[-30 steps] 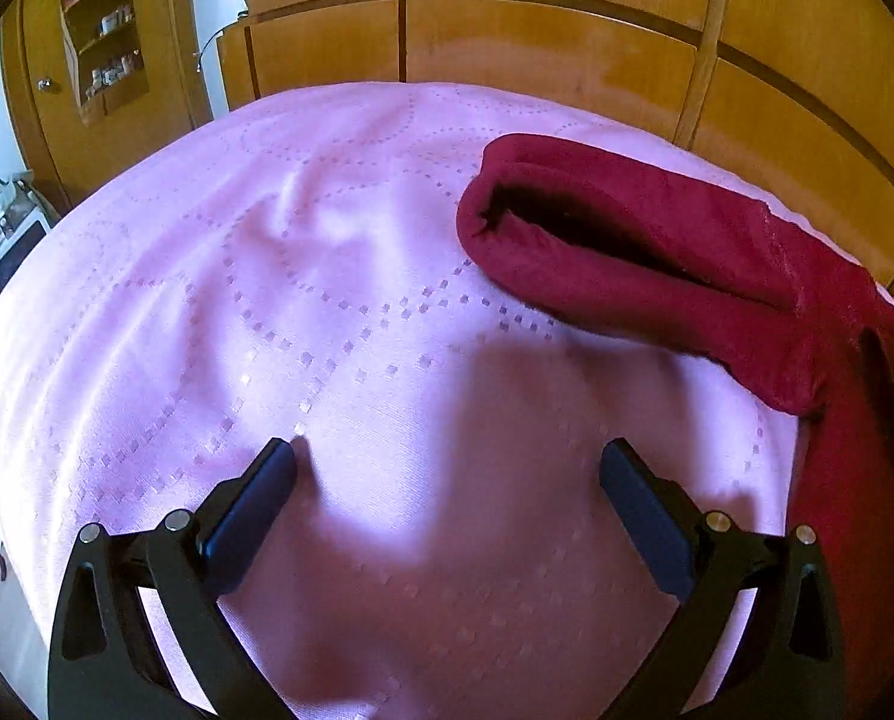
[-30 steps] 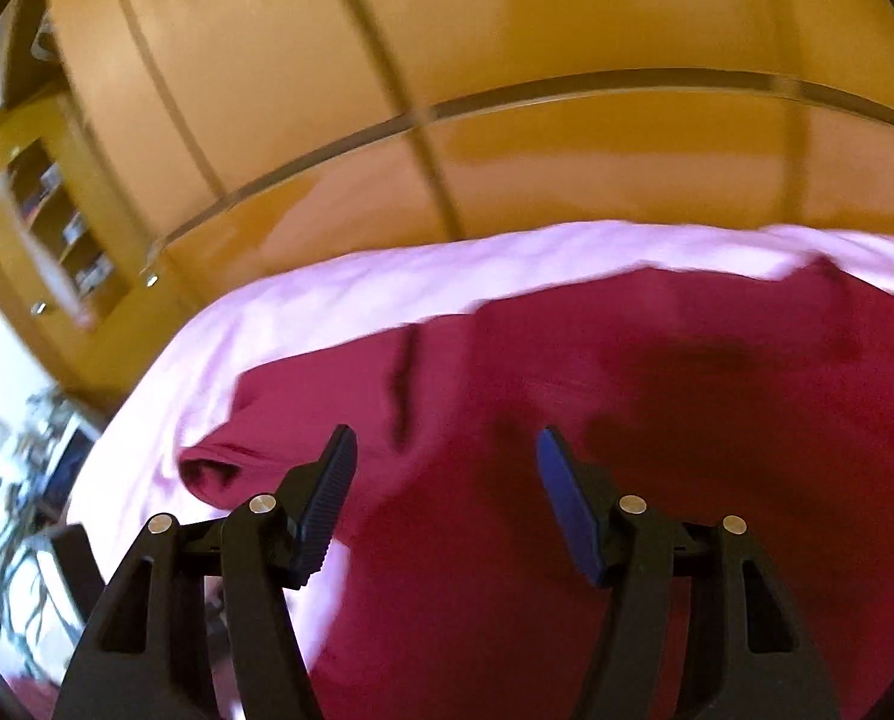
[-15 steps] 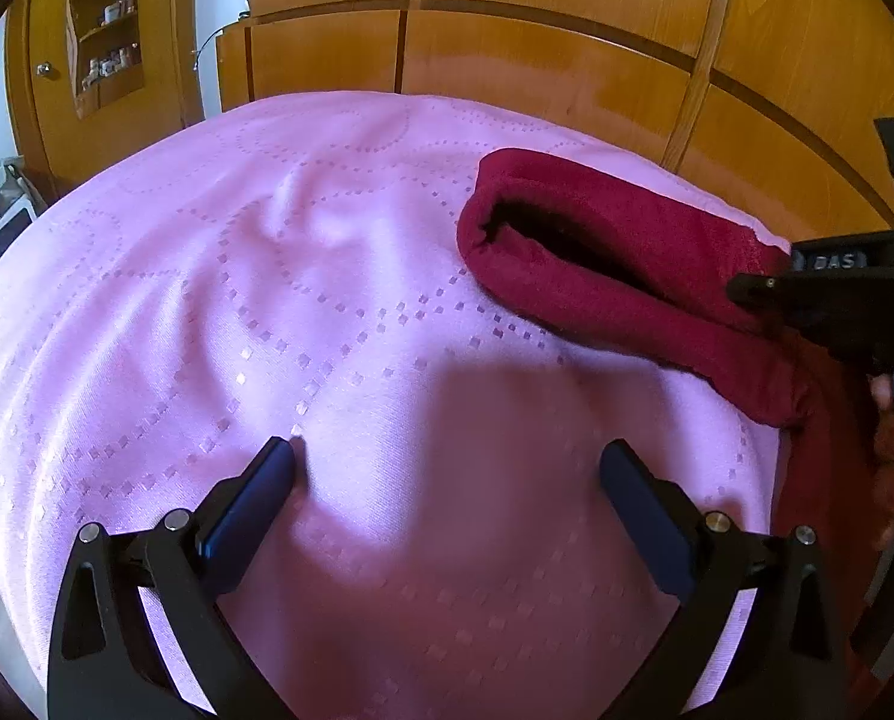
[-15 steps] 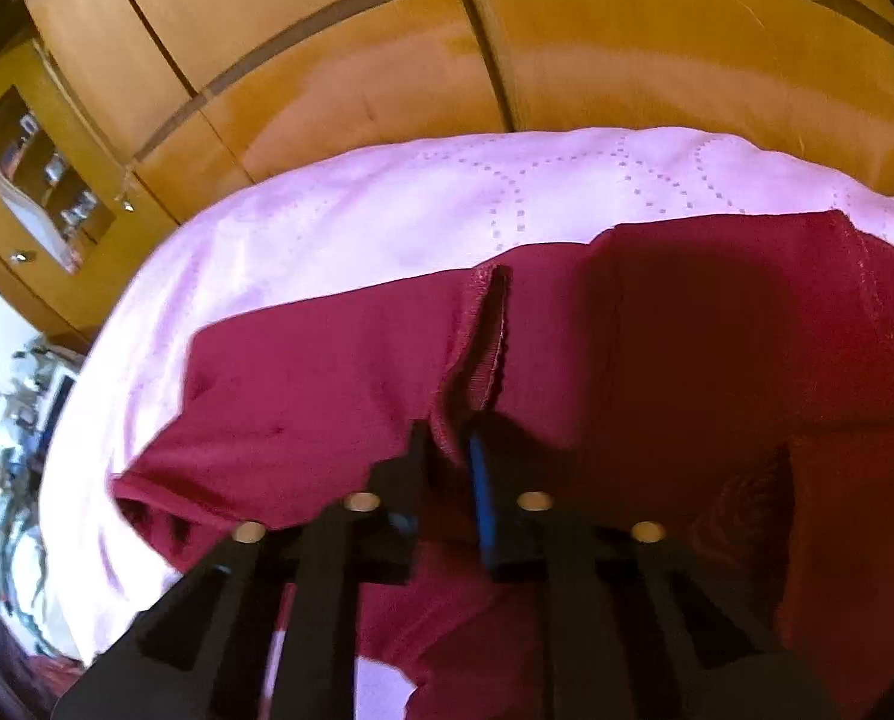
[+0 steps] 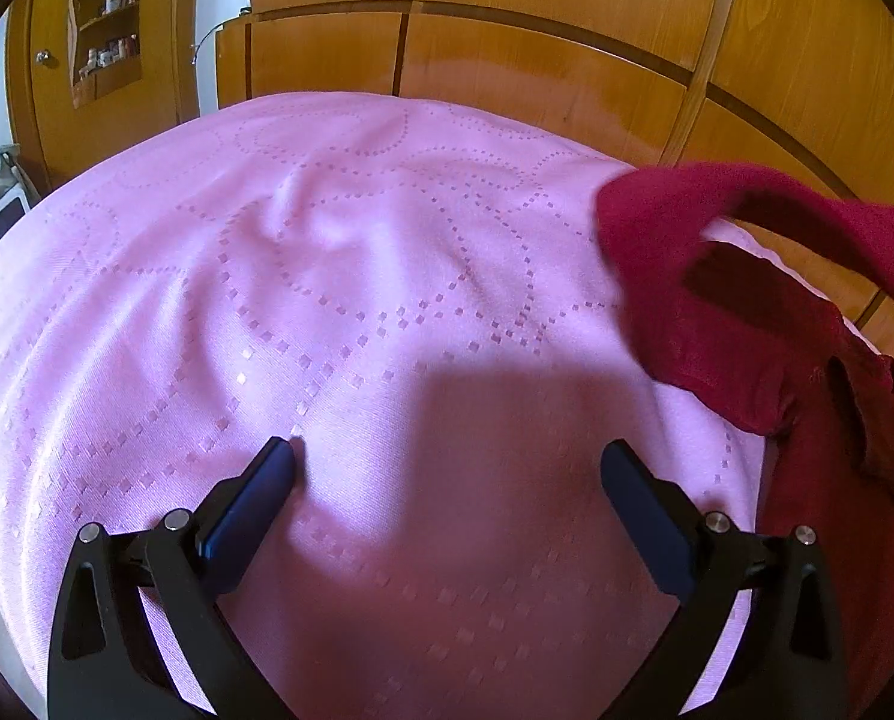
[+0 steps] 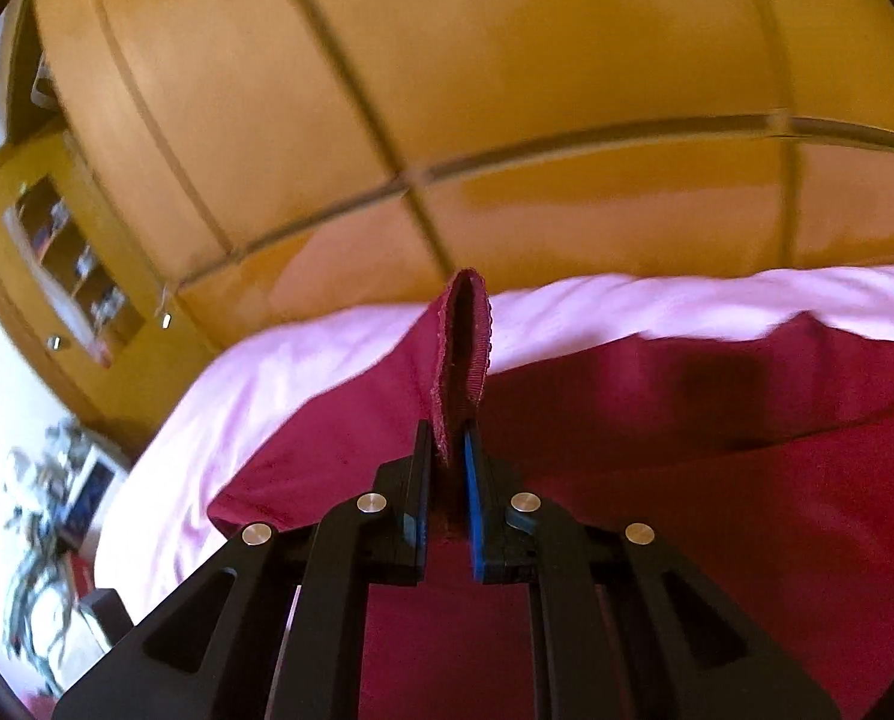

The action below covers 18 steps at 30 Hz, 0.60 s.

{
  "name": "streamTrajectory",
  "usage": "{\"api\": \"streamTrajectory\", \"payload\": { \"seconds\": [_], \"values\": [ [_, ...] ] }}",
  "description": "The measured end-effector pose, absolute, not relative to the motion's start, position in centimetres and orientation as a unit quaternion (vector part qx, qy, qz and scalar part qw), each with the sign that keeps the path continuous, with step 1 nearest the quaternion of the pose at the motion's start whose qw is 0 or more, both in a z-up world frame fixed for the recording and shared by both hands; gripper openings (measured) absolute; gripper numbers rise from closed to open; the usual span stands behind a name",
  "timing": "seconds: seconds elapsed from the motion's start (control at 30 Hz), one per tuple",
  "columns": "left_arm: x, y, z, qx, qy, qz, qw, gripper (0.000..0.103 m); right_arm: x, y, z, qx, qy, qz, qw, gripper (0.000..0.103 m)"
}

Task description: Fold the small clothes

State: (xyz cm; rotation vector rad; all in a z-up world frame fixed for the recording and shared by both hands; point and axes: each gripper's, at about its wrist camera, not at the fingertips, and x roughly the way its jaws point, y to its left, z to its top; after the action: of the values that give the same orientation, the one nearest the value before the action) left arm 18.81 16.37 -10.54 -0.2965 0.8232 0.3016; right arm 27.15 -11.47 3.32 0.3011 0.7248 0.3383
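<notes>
A dark red garment lies at the right side of the pink bedspread, its sleeve lifted off the bed. My left gripper is open and empty, low over the bedspread, left of the garment. In the right wrist view my right gripper is shut on a ribbed edge of the red garment, and a fold of it sticks up between the fingers. The rest of the garment spreads over the bed below.
Wooden wardrobe doors stand close behind the bed. An open shelf with small items is at the far left. A cluttered stand sits beside the bed's left edge.
My right gripper closed on the garment's edge and lifted it, pulling the sleeve up and to the right. The right gripper has left the left wrist view. The left gripper stayed open.
</notes>
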Motion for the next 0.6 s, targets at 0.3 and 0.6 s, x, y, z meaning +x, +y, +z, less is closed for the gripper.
{"api": "streamTrajectory", "payload": {
  "seconds": [0.3,0.6],
  "values": [
    [19.3,16.3,-9.0,-0.146,0.419,0.15,0.884,0.101,24.0,-23.8,3.4,0.168,0.331,0.062,0.926,0.006],
    [19.0,14.2,-6.0,-0.212,0.392,0.134,0.885,0.101,23.4,-26.1,-1.7,0.231,0.378,0.097,0.891,0.051]
  ]
}}
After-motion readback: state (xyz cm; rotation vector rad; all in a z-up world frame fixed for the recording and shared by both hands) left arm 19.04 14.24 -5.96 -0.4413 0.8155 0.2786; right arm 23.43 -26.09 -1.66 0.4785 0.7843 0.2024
